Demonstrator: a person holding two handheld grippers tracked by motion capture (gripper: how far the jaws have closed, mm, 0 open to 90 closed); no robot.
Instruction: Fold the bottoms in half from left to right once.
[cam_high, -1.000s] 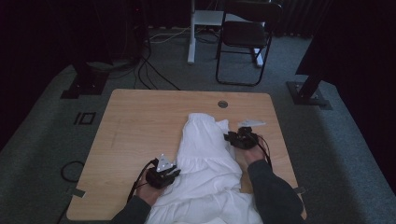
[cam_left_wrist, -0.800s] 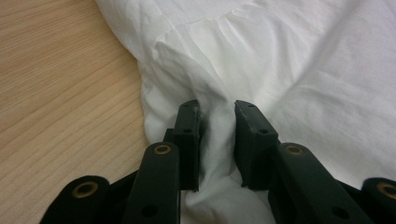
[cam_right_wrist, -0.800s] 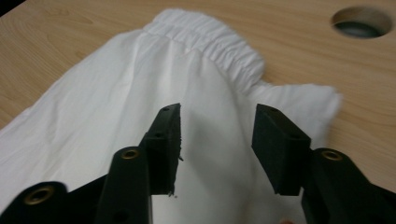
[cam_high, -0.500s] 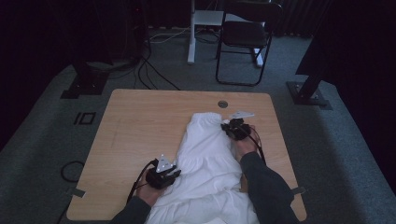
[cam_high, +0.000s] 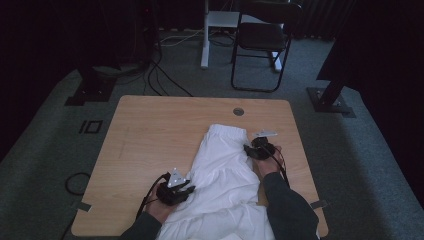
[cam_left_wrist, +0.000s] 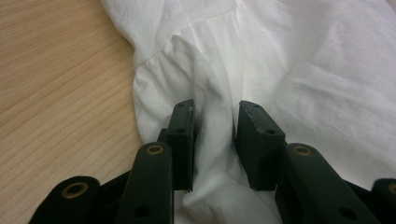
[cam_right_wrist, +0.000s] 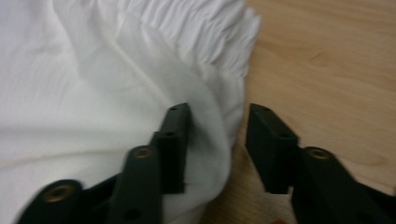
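While you worked the white garment (cam_high: 227, 172), where it lay: right of centre on the table (cam_high: 150, 130), running from its gathered far end (cam_high: 227, 132) to the near edge, between your forearms.
Left gripper (cam_left_wrist: 215, 135): at the cloth's near-left edge. Its jaws had just been opening, with a raised fold filling the gap and touching both pads, so you had a slackening pinch rather than a firm clench.
Right gripper (cam_right_wrist: 217, 140): at the far-right edge, just short of the gathers. Its jaws had just been opening and stood released. The rolled edge sat against the left jaw, and bare wood showed between cloth and right jaw.
Risk 1: the left fold could have slipped out if you pulled, because the pinch was loosening and the ridge looked soft and thick.
Risk 2: closing the right jaws there could have caught only the top layer, or nipped the table instead, because the edge was off-centre in the gap.
Risk 3: an uneven tug, left held and right empty, would likely have skewed the garment and dragged the near part off the table.
Risk 4: the trailing cables near both hands could have snagged the cloth.
Blur: the right gripper view was soft, so you couldn't tell the layer count at that edge.
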